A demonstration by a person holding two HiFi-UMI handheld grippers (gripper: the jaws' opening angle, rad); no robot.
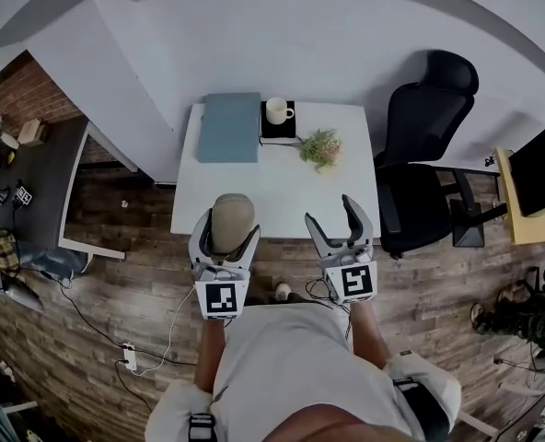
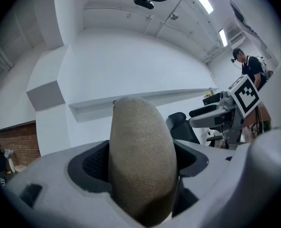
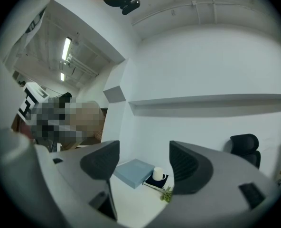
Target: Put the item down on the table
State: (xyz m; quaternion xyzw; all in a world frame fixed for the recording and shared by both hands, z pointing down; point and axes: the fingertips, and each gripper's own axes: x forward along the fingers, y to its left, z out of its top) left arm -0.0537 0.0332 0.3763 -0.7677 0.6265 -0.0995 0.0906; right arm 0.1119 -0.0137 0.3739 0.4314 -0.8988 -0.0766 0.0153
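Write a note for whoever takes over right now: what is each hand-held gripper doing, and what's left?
Left hand-held gripper: shut on the tan item, held above the near edge of the table.
Right hand-held gripper: open, empty.
Blue box, mug and plant sit at the table's far side.
Done: item in the grip.
Left: set it on the table, let go.

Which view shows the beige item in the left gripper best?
The left gripper view: the beige item fills its middle, clamped between the jaws. The head view shows it small, from above. The right gripper view hardly shows it.
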